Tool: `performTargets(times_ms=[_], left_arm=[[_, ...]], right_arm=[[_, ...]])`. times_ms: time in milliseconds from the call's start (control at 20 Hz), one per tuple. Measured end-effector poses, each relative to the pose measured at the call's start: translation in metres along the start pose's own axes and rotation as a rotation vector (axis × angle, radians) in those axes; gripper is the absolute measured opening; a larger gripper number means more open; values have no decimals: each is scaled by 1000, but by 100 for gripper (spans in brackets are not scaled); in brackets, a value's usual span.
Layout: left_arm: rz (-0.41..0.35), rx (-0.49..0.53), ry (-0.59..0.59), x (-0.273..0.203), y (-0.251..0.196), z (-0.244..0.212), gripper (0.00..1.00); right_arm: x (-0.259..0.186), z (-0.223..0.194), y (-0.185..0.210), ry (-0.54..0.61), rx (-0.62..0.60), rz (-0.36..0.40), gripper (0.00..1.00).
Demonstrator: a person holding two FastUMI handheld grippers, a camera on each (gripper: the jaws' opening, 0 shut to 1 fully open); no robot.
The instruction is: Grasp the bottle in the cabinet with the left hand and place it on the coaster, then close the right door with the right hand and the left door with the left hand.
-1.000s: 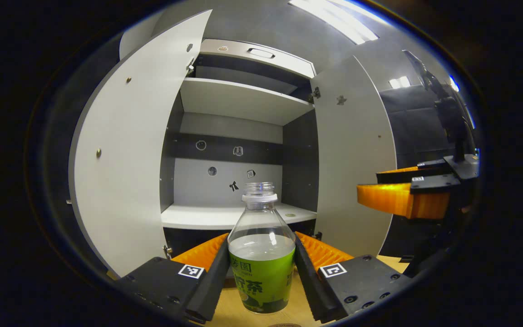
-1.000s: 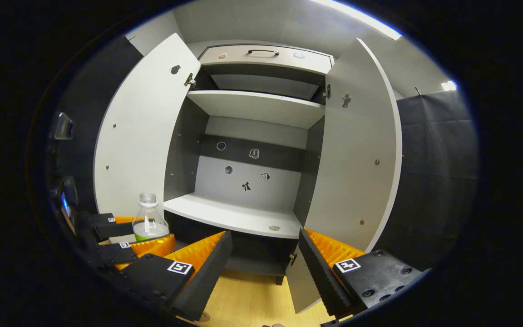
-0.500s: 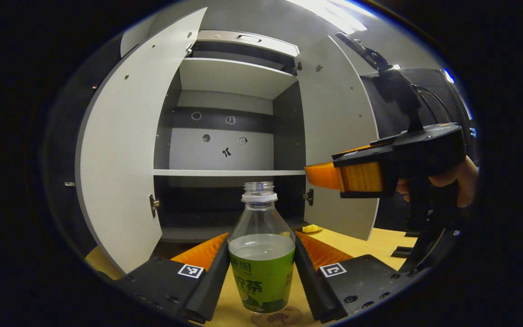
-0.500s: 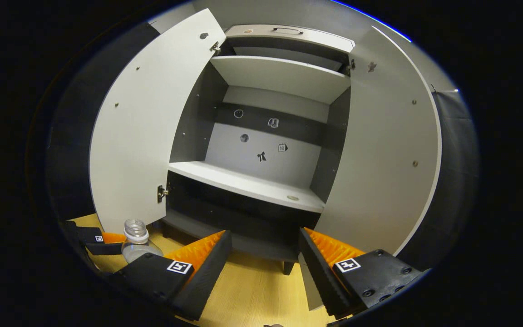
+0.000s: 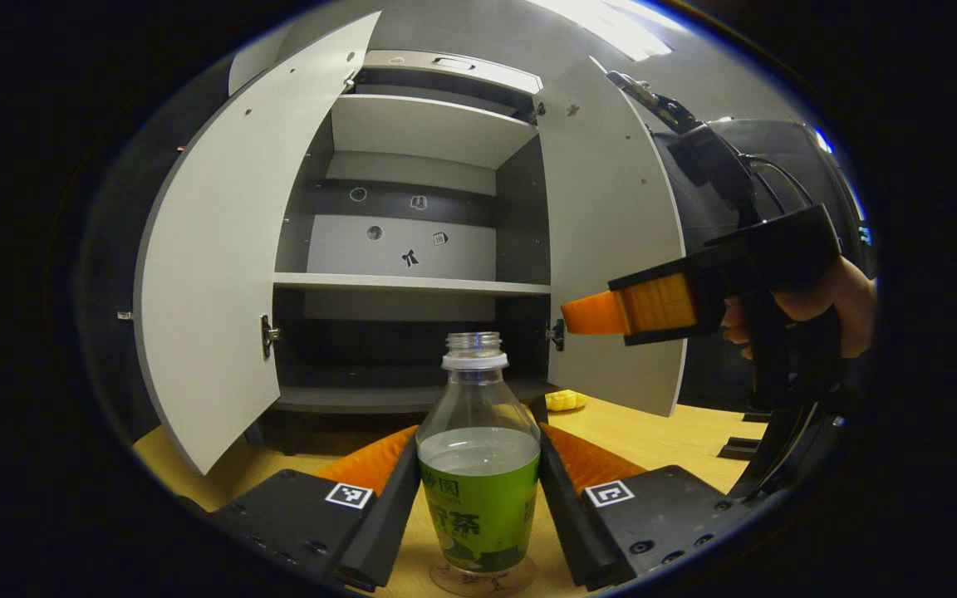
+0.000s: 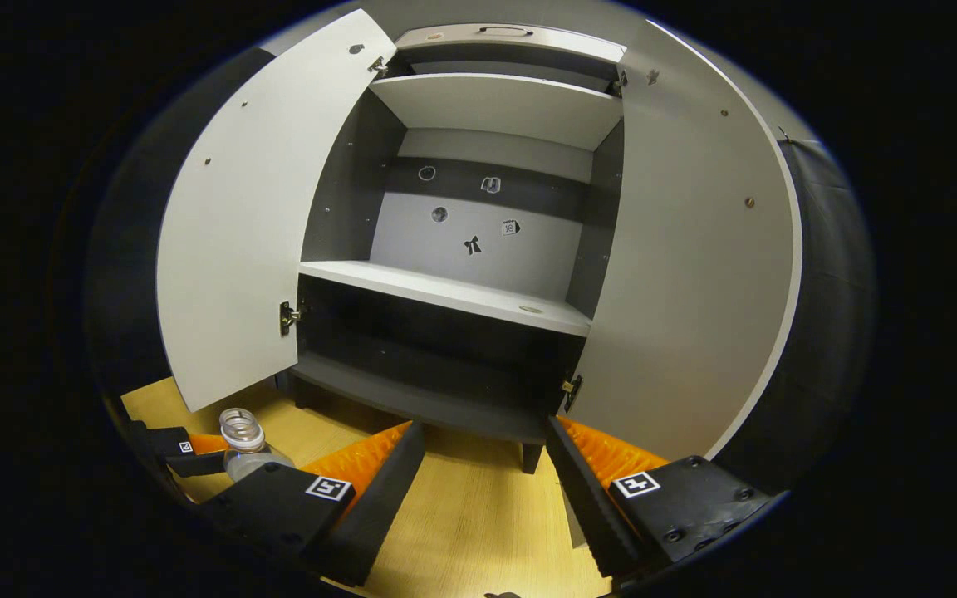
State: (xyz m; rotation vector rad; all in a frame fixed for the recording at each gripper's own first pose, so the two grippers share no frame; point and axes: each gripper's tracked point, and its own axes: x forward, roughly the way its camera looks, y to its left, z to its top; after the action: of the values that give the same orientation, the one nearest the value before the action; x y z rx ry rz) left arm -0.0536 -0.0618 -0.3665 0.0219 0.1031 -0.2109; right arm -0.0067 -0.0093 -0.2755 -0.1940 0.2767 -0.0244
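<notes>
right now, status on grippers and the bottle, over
Left gripper shut on bottle, base on coaster. Right gripper open, facing cabinet. Both doors open: right door, left door.

One bottle [image 5: 478, 465]; two doors [image 5: 213, 274]; one coaster [image 5: 478, 579]

Light: even and fairly bright; it comes from ceiling panels [image 5: 611, 17] at the top of the left gripper view, blown out to white.
Shadows: the lower cabinet [image 6: 445, 365] bay sits dark under its shelf; doors [image 6: 238, 224] are evenly lit, without hard shadows.
Glare: soft sheen on the bottle [image 5: 478, 465] glass.
Distortion: strong fisheye; door edges bow outward, and the rim shows a thin blue fringe.
Focus: sharp at centre, slightly soft toward the rim; no motion blur.
</notes>
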Motion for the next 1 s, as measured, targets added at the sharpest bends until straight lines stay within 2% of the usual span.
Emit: performTargets(times_ms=[350, 550, 700, 1000], left_arm=[[22, 19, 15, -2, -4, -26, 78], [33, 25, 33, -6, 2, -37, 78], [34, 3, 13, -10, 4, -36, 78], [32, 25, 11, -12, 3, -37, 80]], right_arm=[[-3, -22, 13, 13, -62, 36, 98], [-6, -24, 23, 13, -50, 72, 98], [-7, -22, 25, 2, -28, 75, 99], [-9, -21, 35, 2, -42, 95, 98]])
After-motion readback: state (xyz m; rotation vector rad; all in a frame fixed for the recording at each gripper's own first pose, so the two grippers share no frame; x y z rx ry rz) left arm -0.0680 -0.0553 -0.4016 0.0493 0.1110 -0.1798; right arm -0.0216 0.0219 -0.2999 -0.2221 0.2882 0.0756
